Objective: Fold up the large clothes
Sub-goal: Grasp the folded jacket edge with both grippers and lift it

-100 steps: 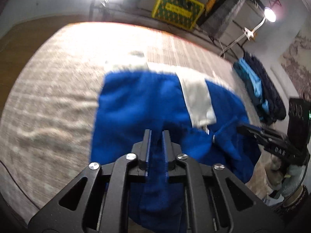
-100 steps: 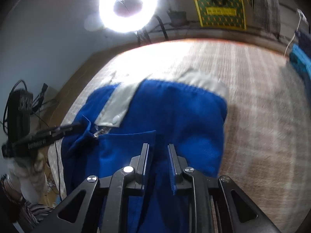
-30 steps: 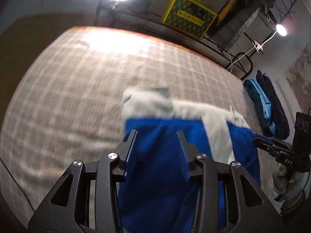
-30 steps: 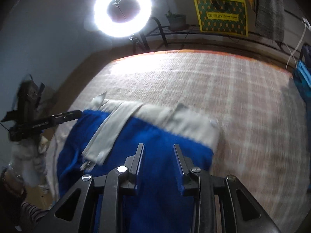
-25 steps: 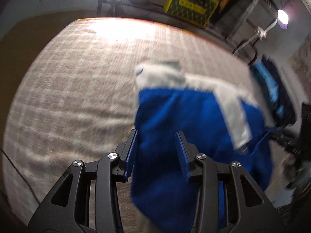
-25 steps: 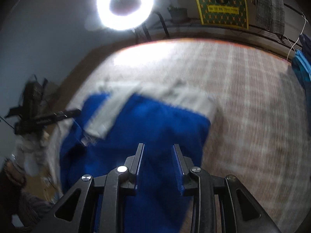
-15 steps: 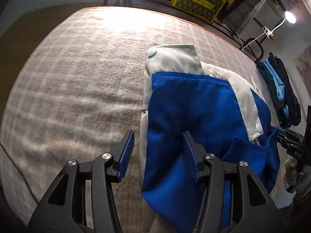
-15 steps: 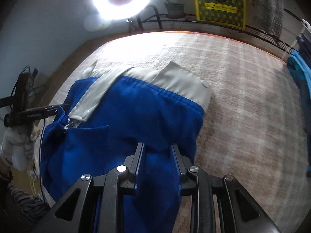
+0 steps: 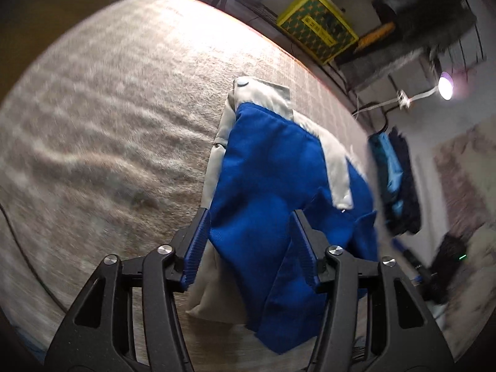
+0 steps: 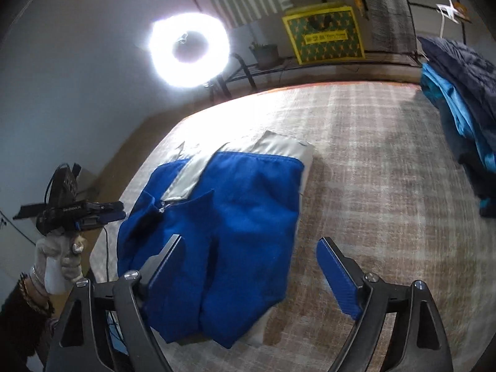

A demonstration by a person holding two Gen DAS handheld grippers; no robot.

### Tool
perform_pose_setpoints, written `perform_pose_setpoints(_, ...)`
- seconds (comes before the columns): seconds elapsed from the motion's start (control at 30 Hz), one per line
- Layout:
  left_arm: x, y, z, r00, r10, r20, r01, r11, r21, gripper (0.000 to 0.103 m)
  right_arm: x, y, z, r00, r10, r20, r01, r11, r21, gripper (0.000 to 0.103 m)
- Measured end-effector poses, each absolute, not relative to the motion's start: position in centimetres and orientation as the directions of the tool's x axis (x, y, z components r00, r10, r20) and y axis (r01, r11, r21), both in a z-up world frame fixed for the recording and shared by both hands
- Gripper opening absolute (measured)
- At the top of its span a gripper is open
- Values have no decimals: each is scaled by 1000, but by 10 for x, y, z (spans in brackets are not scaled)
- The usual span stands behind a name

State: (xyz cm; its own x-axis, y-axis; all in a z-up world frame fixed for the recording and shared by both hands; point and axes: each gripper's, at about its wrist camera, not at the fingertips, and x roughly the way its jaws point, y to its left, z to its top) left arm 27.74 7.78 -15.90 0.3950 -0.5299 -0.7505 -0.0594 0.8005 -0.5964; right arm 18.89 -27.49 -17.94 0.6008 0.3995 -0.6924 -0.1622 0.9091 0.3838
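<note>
The blue and grey garment point(image 10: 235, 217) lies folded on the plaid-covered bed point(image 10: 372, 186), near its front edge. The right tool point(image 10: 251, 266) stands wide open above the garment's near end, its jaws having just sprung apart, nothing pinched. The left tool point(image 9: 251, 241) is open too, jaws just widened, blue cloth showing between them but unpressed. Other clothes point(image 10: 458, 108) are piled at the bed's right side.

My right claw point(image 10: 248, 266) has just sprung wide over the folded blue garment point(image 10: 223, 229) on the checked surface point(image 10: 372, 161), apparently gripping nothing. My gloved left hand point(image 10: 59, 257) holds the left claw point(image 10: 102, 212) alongside.
</note>
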Motion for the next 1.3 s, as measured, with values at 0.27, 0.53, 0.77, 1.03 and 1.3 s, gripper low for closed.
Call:
perform_pose_setpoints(0.27,302,95,-197,345,-643,-683,-174,672,-720,57,212,-299,-217,474,540,-696,-131,825,550,82)
perform_pose_setpoints(0.53,325,91,-221,282,-697,-659,-175,638,-750,57,240,-298,-256,393,654,-647,-93,728,679,82)
perform_pose_setpoints(0.77,340,101,-231,270,-758,-594,-183,565,-804,57,259,-309,-279,369,759,-537,-74,600,797,54)
perform_pose_setpoints(1.03,352,87,-232,266,-774,-574,-160,552,-818,58,278,-304,-290,344,818,-460,-106,521,847,49)
perform_pose_setpoints(1.3,351,63,-218,288,-685,-669,-121,667,-735,57,285,-290,-285,350,786,-510,-103,573,813,44)
